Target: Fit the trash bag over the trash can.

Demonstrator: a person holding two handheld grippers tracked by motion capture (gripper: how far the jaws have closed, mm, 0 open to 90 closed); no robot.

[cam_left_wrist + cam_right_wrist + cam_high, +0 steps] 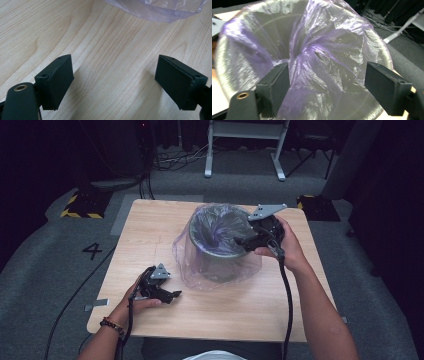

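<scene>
High view: 1 grey bin (218, 251), lined with a purple bag (200, 270), stands mid-worktop (150, 215). Right gripper (242, 241) at the bin's rim, jaws open over bag film, gripping nothing. Left gripper (176, 295) low over the worktop, jaws open, empty.

High cam looks fwd and down over the table (150, 215); gripper cams sit close, left on bare wood, right at the bag (324, 50), shared w/ both.

Dim room w/ grey carpet floor (45, 270), white desk frame (245, 145), cables (175, 157) at back.
</scene>
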